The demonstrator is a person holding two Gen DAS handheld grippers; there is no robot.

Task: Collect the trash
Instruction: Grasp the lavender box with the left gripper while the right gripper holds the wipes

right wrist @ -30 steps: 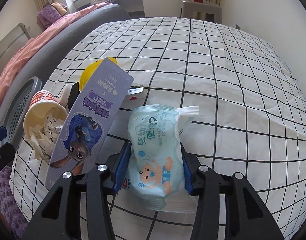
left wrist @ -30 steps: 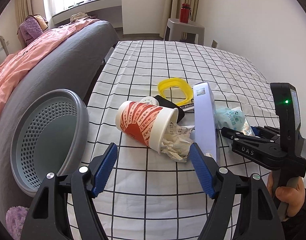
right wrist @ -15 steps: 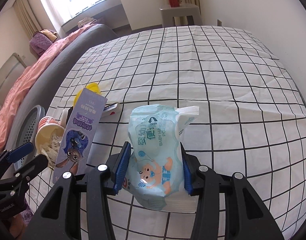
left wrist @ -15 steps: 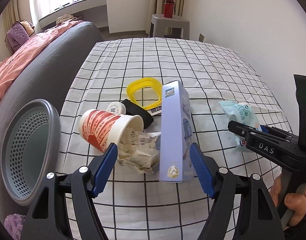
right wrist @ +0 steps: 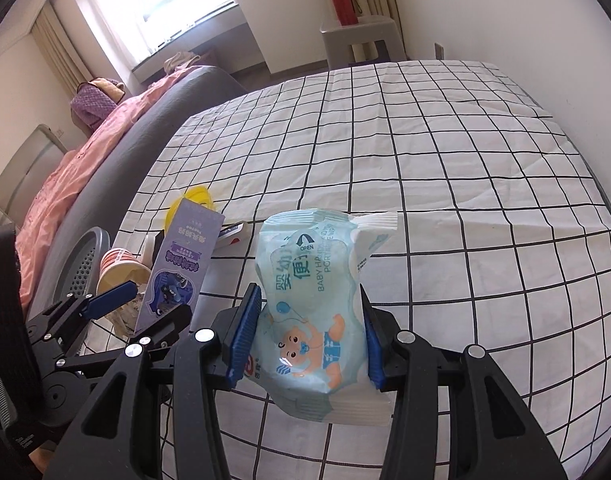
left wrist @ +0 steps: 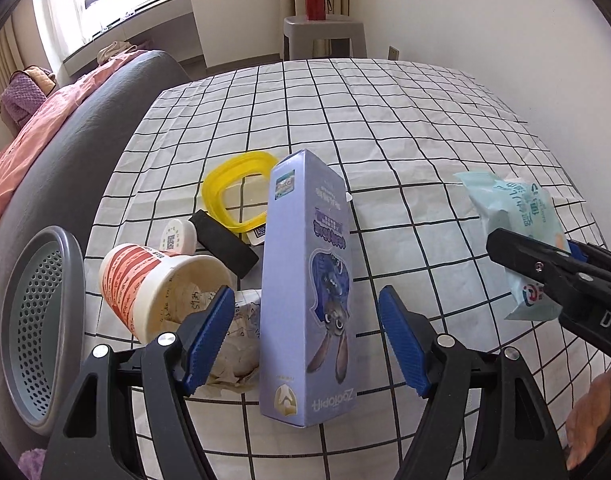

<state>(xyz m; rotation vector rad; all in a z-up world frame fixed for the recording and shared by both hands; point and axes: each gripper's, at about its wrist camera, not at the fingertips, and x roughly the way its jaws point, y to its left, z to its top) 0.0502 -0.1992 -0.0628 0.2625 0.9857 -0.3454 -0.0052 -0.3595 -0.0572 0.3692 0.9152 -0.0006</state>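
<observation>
box point(left wrist: 305, 280) lilac | ring point(left wrist: 235, 188) yellow | cloth point(left wrist: 405, 120) white (black grid) | tongs' pads point(left wrist: 209, 332) blue

The left gripper point(left wrist: 305, 342) stands open around a purple box point(left wrist: 309, 292). A paper cup point(left wrist: 153, 292) lies at 9 o'clock, a wipes pack point(left wrist: 517, 224) at 3 o'clock in the right gripper point(left wrist: 553, 268).

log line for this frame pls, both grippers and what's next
left gripper: open, straddling purple box | right gripper: shut on wipes pack, lifted | basket: at left edge | next: likely close on box
</observation>
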